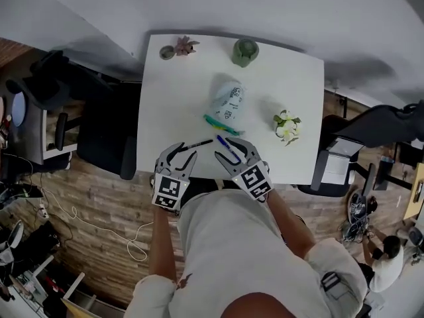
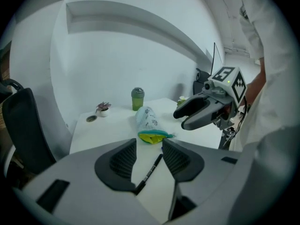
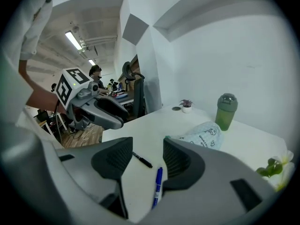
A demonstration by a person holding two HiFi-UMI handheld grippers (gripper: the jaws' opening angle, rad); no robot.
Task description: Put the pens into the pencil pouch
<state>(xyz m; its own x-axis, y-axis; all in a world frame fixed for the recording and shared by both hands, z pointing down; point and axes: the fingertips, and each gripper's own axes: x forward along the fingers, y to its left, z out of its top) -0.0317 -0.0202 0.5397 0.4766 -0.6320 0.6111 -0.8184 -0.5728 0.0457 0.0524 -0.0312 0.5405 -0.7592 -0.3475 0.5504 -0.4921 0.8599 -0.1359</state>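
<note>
Left gripper [image 2: 149, 146]: hangs with jaws apart, pinching nothing. Frames the black pen [image 2: 150, 169] in the gap, pads clear of it.
Right gripper [image 3: 147, 149]: same deal, jaws apart, nothing gripped. Has the blue pen [image 3: 158, 186] flat on the table under the gap, close by one pad; can't tell if it touches.
Pens: lie on the white table [image 1: 175, 98] close to its near edge, black left of blue, near each other but apart.
Pencil pouch [image 1: 226, 101]: lies mid-table just beyond the pens, teal zip end toward the near edge.
Left gripper view only: shows the pouch mouth gaping, yellow lining inside.
Head view only: gives the whole tabletop, plus white flowers [image 1: 287, 126] near the right edge.
Right gripper view only: catches desks and ceiling strip lights off past the left gripper.
Far edge: lined with a green bottle [image 1: 245, 52], a small potted plant [image 1: 185, 45] and a little round dish [image 1: 167, 52].
Open room: bare tabletop left of the pouch and between the pouch and the far-edge stuff.
Left side: black office chair [image 1: 106, 131] parked right up against the table.
</note>
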